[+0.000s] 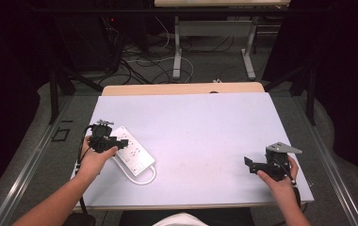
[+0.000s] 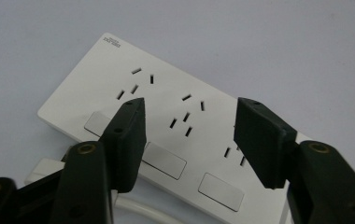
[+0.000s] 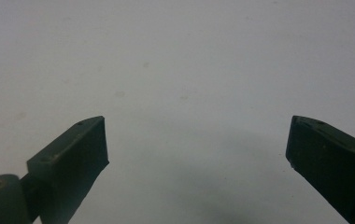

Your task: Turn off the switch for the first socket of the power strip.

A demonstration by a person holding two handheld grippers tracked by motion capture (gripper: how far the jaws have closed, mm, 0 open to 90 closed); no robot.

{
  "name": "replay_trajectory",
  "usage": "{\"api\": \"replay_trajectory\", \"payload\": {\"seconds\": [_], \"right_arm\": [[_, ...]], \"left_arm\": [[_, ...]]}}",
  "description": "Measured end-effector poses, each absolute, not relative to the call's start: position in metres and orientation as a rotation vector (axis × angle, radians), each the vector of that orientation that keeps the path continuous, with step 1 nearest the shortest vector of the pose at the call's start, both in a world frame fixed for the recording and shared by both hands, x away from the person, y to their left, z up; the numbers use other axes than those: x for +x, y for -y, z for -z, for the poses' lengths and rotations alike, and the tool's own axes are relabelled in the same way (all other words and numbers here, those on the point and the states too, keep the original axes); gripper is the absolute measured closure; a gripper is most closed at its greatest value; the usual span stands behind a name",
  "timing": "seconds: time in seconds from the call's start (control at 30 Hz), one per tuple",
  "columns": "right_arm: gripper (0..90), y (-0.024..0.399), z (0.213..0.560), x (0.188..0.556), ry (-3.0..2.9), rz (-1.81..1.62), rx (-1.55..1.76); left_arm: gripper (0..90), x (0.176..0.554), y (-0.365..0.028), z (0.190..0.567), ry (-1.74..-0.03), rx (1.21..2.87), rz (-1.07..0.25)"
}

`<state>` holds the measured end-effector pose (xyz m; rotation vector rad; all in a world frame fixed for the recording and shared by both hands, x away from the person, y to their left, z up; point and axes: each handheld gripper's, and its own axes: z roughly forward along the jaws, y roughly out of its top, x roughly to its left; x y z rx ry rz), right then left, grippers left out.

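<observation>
White power strip [image 1: 132, 151] lies flat on the table [image 1: 200, 127], long axis diagonal from far-left to near-right, left gripper [image 2: 189, 126] jaws apart over it, right gripper [image 3: 196, 149] jaws wide apart, empty.

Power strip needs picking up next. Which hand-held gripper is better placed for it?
Left. The left hand-held gripper hangs open right over the power strip. The right hand-held gripper sits open over bare table, far across from it.
</observation>
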<state>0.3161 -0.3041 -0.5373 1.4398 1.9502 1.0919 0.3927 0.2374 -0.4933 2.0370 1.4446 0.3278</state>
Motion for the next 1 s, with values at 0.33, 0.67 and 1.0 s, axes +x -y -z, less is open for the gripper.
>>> {"api": "replay_trajectory", "payload": {"seconds": [0.33,0.67,1.0], "right_arm": [[4.8,0.306,0.538,0.317,-1.962,-1.091,1.431],[4.8,0.305,0.539,0.317,-1.964,-1.092,1.431],[4.8,0.304,0.539,0.318,-1.957,-1.093,1.446]], "left_arm": [[33.5,0.396,-0.243,0.495,-1.4,2.005,-0.338],[23.4,0.392,-0.245,0.493,-1.407,1.969,-0.345],[0.3,0.383,-0.239,0.49,-1.357,1.933,-0.36]]}}
